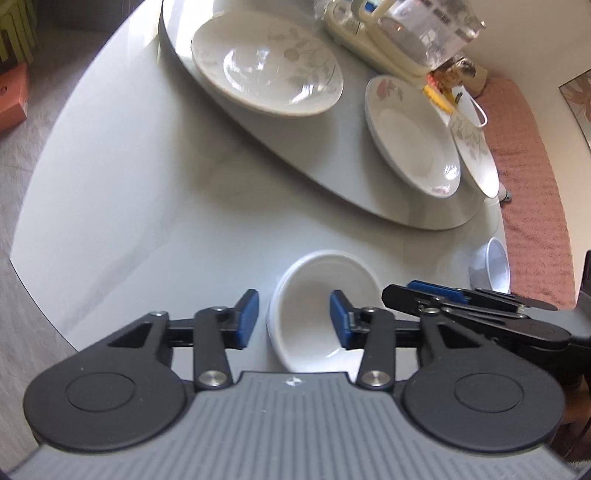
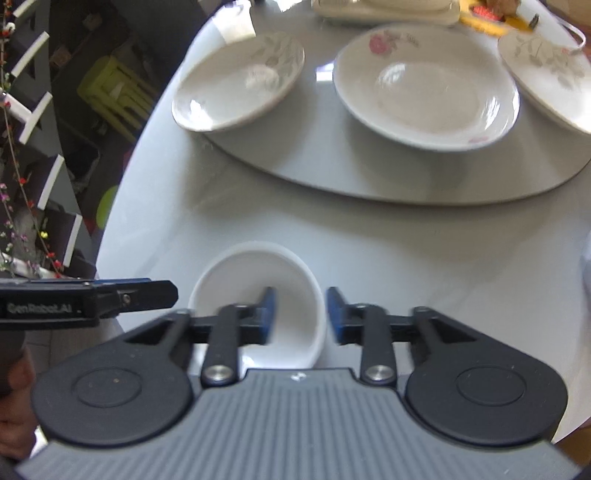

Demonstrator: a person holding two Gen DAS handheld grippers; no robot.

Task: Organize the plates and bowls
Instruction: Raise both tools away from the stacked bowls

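A stack of plain white bowls [image 1: 314, 306] sits on the table near its front edge; it also shows in the right wrist view [image 2: 258, 295]. My left gripper [image 1: 293, 317] is open, its fingers straddling the stack's left rim. My right gripper [image 2: 299, 314] is open, straddling the stack's right rim, without squeezing. Each gripper shows in the other's view: the right gripper [image 1: 461, 299] and the left gripper [image 2: 110, 295]. Three floral plates rest on the turntable: a leaf-patterned plate [image 1: 266, 62] [image 2: 240, 81], a rose plate [image 1: 410, 133] [image 2: 424, 85] and another leaf plate [image 1: 476, 155] [image 2: 550, 74].
The glass turntable [image 1: 295, 155] fills the table's middle. A kettle and base [image 1: 399, 29] stand at its back. Another white bowl [image 1: 495, 266] sits at the table's right edge beside a pink cushioned seat [image 1: 528, 184]. The table edge and floor lie left [image 1: 22, 221].
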